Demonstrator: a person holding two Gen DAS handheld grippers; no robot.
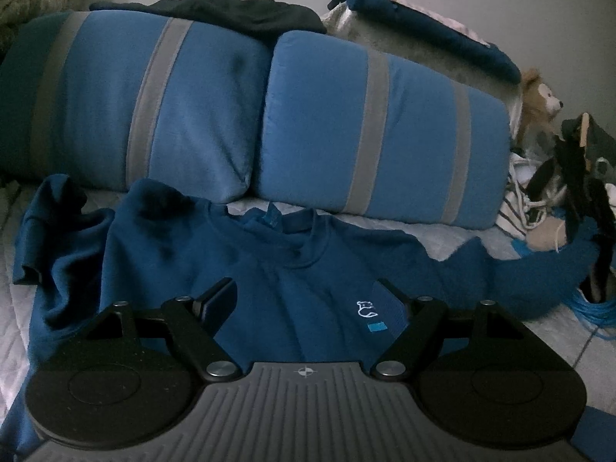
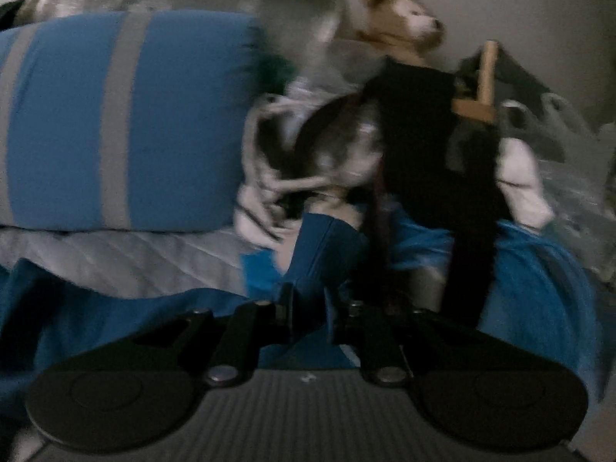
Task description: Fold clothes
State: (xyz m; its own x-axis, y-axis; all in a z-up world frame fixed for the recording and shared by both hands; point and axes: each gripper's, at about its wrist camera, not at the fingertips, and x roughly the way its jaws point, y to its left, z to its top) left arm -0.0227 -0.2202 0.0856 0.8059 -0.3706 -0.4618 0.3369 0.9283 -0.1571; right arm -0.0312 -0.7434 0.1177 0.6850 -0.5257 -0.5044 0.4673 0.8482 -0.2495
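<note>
The dark blue sweatshirt [image 1: 292, 269] lies front up on my pale quilted bed cover [image 1: 389, 227], collar toward the pillows at twelve o'clock, with a small white embroidered logo [image 1: 365, 308] and a light blue tag under it on the chest. In my left wrist view its one sleeve [image 1: 57, 231] is rumpled in a heap at nine o'clock, and the other side runs off toward three o'clock. My left gripper [image 1: 306, 300] hangs over the chest with its jaws wide apart, nothing between them, only the fabric below.

My right gripper [image 2: 308, 308] has its jaws nearly together, pinched on a fold of the same sweatshirt [image 2: 323, 246]; the blue cloth stands up in a ridge from between the fingers toward twelve o'clock. That view is blurred, so I cannot tell which part of the garment I hold.

Beyond the collar, two blue pillows with grey stripes [image 1: 377, 127] lie side by side across the bed, with a black garment [image 1: 231, 11] draped on top of them at eleven o'clock. At two o'clock a brown teddy bear [image 1: 539, 100] sits against the wall, and just below it, at three o'clock, is a jumbled pile of clothes [image 1: 546, 192] with a wooden hanger [image 2: 483, 84] sticking up from it.
</note>
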